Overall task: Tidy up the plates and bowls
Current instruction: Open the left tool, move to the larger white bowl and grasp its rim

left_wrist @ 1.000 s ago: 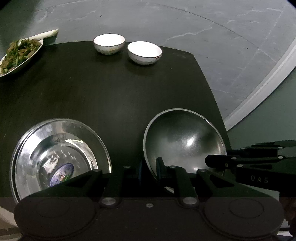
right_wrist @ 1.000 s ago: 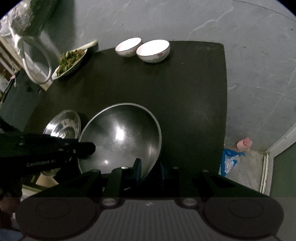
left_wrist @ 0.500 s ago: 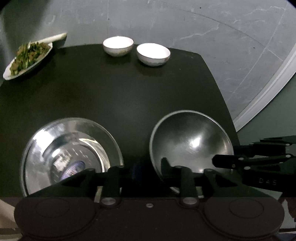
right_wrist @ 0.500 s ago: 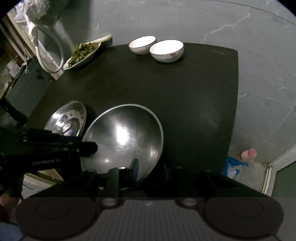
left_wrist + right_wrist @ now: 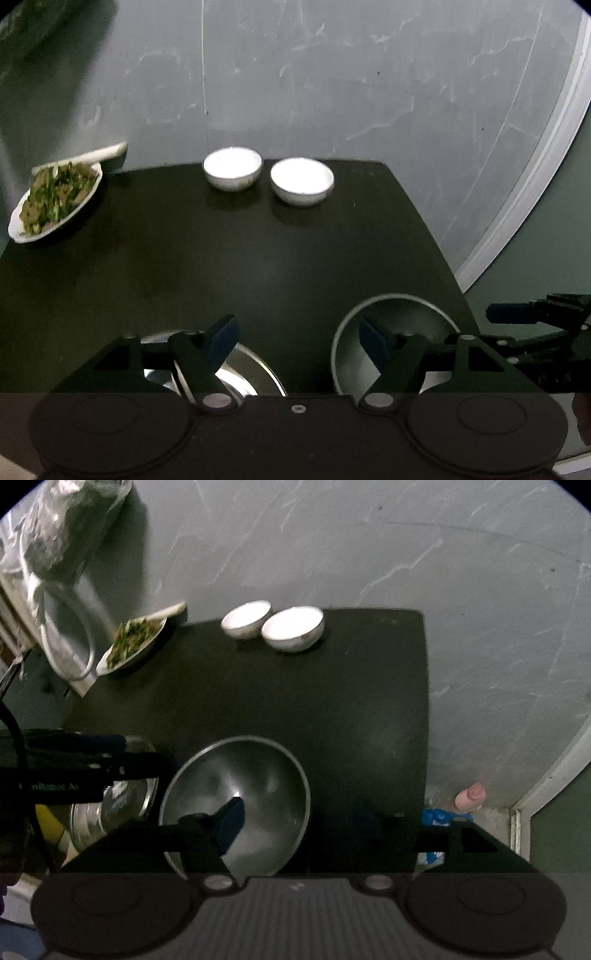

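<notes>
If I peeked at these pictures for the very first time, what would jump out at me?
Two bright white bowls sit side by side at the far edge of the dark table, glowing against it. Near you, a big shiny metal bowl sits beside a steel dish. A white plate of green vegetables rests at the far left corner.
</notes>
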